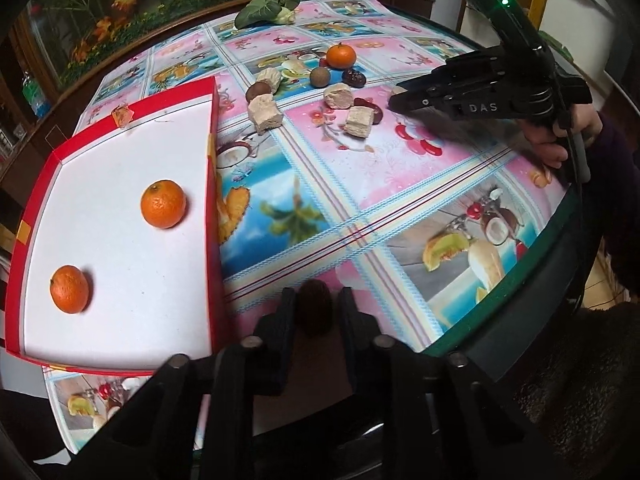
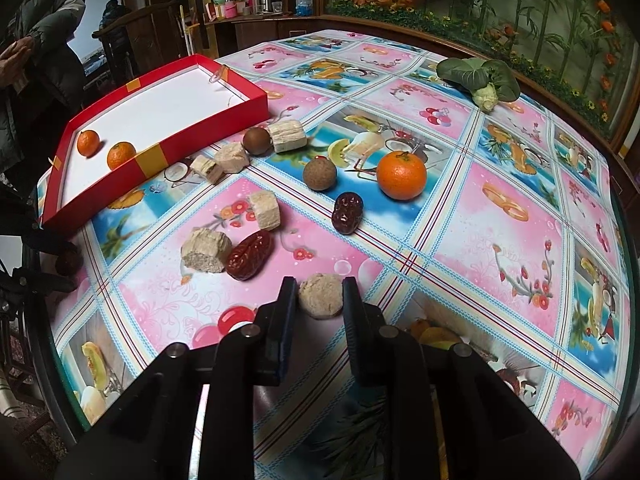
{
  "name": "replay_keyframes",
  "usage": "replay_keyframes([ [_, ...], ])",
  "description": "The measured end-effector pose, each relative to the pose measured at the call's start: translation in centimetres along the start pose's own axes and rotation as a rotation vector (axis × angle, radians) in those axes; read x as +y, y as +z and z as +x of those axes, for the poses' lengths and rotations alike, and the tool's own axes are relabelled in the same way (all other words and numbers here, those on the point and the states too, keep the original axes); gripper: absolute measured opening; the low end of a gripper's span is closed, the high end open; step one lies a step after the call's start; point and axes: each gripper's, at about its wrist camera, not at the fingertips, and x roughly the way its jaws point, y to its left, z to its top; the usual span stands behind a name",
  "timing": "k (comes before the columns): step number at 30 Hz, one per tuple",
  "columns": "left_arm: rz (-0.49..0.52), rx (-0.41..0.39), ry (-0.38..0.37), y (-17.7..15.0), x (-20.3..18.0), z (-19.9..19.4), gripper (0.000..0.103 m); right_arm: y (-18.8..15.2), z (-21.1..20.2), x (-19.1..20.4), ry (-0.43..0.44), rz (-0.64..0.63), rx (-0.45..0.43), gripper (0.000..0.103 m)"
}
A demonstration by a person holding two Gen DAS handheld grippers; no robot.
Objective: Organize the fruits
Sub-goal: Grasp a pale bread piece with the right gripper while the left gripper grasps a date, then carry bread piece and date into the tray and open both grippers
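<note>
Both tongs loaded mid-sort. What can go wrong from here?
1. The left tongs pinch a small dark round fruit only at the tips; it might slip out before reaching the red tray.
2. The right tongs squeeze a crumbly beige cake; it may break.
3. Two oranges lie loose in the tray and might roll if it is bumped.

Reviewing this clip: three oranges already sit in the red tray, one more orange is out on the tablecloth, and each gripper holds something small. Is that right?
Not quite: the red tray holds two oranges, not three, one nearer its middle and one nearer its corner, as the left wrist view shows. The rest stands: one orange lies on the tablecloth, and the left gripper and right gripper each hold something small.
</note>
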Motion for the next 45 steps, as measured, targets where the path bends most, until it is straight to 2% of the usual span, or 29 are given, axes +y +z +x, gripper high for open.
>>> replay_keyframes([
  [3,0.006,-0.012,0.038,-0.1,-0.5,-0.2,0.017,0.0,0.0,0.0,-0.001,0.002,-0.002,0.025],
  [11,-0.057,-0.066,0.027,-0.3,0.3,-0.7,0.017,0.2,0.0,-0.7,-0.012,0.052,-0.012,0.024],
  [15,-0.113,-0.129,0.021,-0.2,1.1,-2.0,0.017,0.5,-0.2,-1.7,-0.017,0.109,-0.04,0.024],
  [20,-0.196,-0.225,0.071,-0.4,3.1,-4.4,0.017,1.4,-0.3,-1.5,0.012,0.161,-0.076,0.024],
  [26,-0.32,-0.289,0.152,-1.2,6.7,-5.8,0.016,3.9,-0.3,2.0,0.138,0.184,-0.152,0.025],
  [29,-0.395,-0.316,0.205,-1.8,8.3,-6.1,0.016,5.5,0.2,5.6,0.193,0.16,-0.183,0.025],
  [33,-0.486,-0.343,0.222,-2.5,9.6,-5.5,0.016,6.9,0.7,9.9,0.256,0.124,-0.212,0.025],
  [35,-0.504,-0.343,0.258,-2.6,9.6,-5.0,0.016,7.4,1.2,12.0,0.294,0.095,-0.205,0.025],
  [39,-0.549,-0.345,0.303,-2.7,9.7,-4.2,0.016,7.2,1.9,14.5,0.29,0.025,-0.18,0.025],
  [45,-0.578,-0.329,0.356,-2.8,9.8,-3.7,0.016,7.2,3.3,15.5,0.307,-0.014,-0.13,0.025],
])
